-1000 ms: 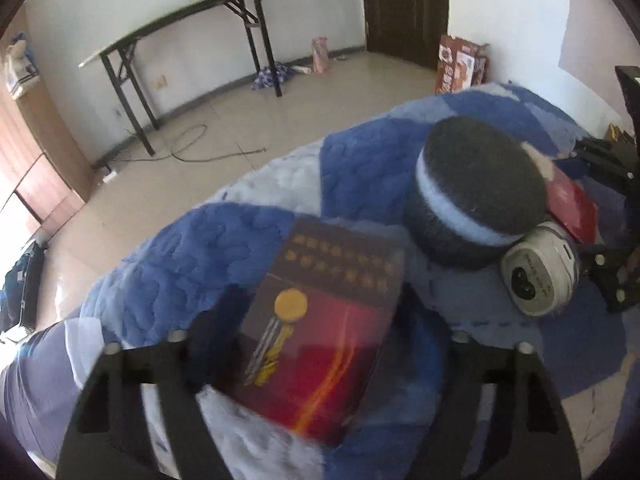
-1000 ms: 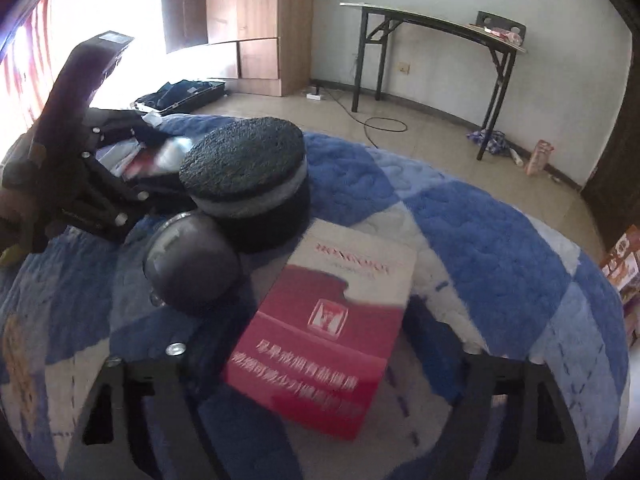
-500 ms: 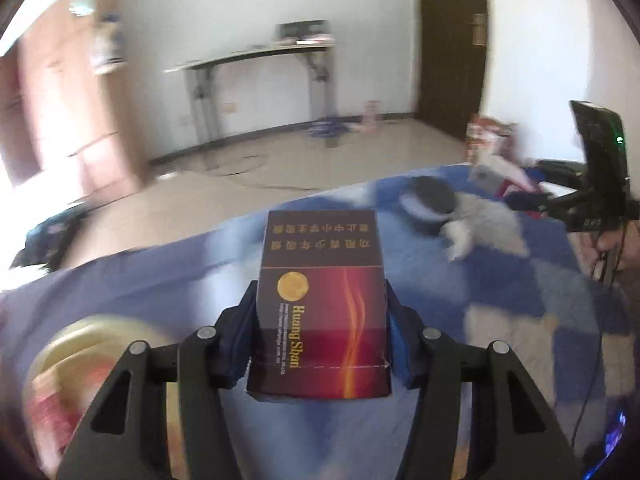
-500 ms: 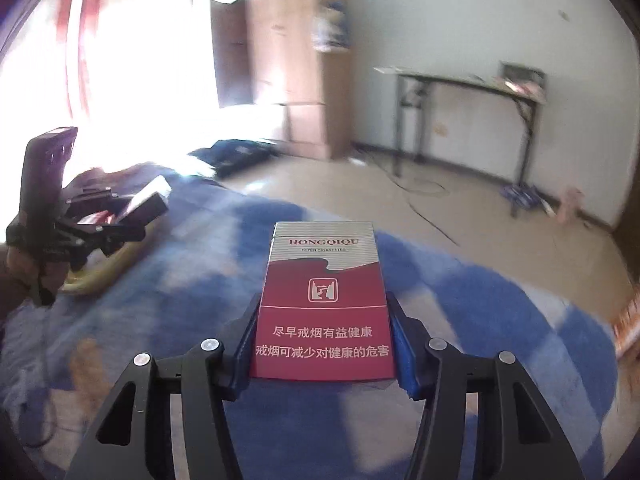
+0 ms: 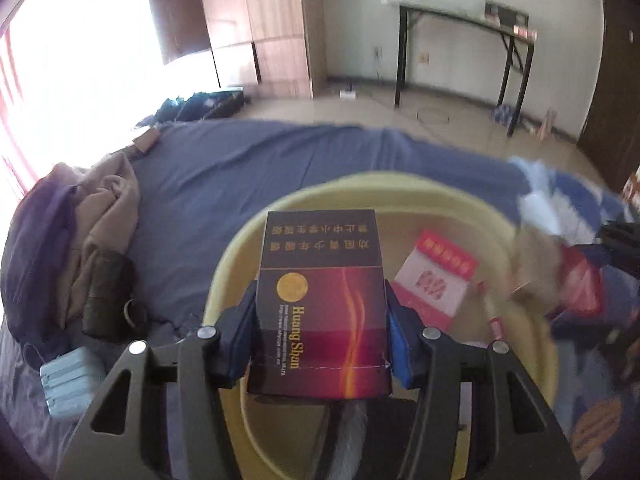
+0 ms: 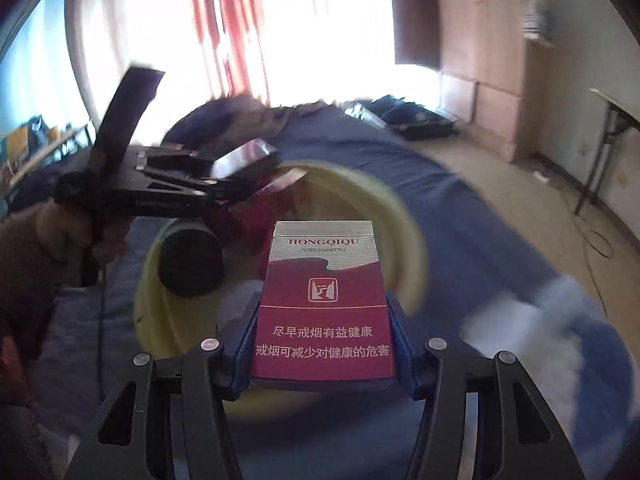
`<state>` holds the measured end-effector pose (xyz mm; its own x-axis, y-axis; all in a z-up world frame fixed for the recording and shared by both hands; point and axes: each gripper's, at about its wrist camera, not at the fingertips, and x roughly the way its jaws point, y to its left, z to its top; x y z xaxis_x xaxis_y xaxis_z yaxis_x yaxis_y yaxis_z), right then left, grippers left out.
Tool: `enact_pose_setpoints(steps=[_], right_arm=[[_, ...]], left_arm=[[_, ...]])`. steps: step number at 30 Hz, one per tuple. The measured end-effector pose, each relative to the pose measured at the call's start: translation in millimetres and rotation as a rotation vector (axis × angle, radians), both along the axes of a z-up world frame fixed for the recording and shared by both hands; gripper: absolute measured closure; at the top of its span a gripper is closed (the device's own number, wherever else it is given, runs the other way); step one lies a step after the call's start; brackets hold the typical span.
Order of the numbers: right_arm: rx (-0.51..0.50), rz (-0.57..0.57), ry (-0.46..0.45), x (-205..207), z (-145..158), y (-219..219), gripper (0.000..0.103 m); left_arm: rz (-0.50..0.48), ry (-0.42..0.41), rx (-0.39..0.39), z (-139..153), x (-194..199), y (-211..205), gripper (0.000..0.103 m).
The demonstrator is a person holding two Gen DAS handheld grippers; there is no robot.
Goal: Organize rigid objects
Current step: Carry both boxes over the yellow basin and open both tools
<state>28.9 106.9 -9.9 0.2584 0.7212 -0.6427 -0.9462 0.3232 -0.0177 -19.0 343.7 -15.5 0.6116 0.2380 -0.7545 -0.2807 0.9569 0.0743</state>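
Note:
My left gripper (image 5: 322, 340) is shut on a dark red Huang Shan cigarette pack (image 5: 320, 300) and holds it above a yellow basin (image 5: 240, 256) on the bed. A red and white pack (image 5: 434, 280) lies inside the basin. My right gripper (image 6: 322, 340) is shut on a red Hongqiqu cigarette pack (image 6: 324, 300) just short of the same basin (image 6: 404, 236). A black round object (image 6: 190, 264) sits in the basin. The left gripper with its dark pack (image 6: 244, 162) shows over the basin's far side in the right wrist view.
The bed has a dark blue sheet (image 5: 240, 172) and a blue and white quilt (image 6: 540, 340). A pile of brown and purple clothes (image 5: 80, 232) and a pale blue case (image 5: 70, 380) lie left of the basin. A wardrobe (image 5: 260, 28) and a folding table (image 5: 460, 44) stand behind.
Both grippers closed on their packs, lifted them off the quilt and carried them leftward across the bed to the yellow basin.

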Motion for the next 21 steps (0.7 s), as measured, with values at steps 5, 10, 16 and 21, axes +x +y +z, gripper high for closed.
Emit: enact_pose_setpoints(steps=[5, 10, 16, 21], right_arm=[[-0.090, -0.001, -0.050, 11.6, -28.9, 58.3, 0.048], [-0.072, -0.005, -0.053, 6.4, -26.0, 62.8, 0.035], [0.114, -0.150, -0.099, 19.5, 39.1, -45.9, 0.000], [0.091, -0.530, -0.178, 70.3, 53.0, -200.0, 0.000]], left_arm=[[-0.010, -0.010, -0.016, 0.6, 2.4, -4.1, 0.045], [-0.093, -0.069, -0.031, 19.6, -14.3, -27.1, 0.022], [-0.204, -0.198, -0.103, 65.1, -27.0, -92.1, 0.000], [-0.396, -0.110, -0.172, 35.9, 11.6, -209.8, 0.000]])
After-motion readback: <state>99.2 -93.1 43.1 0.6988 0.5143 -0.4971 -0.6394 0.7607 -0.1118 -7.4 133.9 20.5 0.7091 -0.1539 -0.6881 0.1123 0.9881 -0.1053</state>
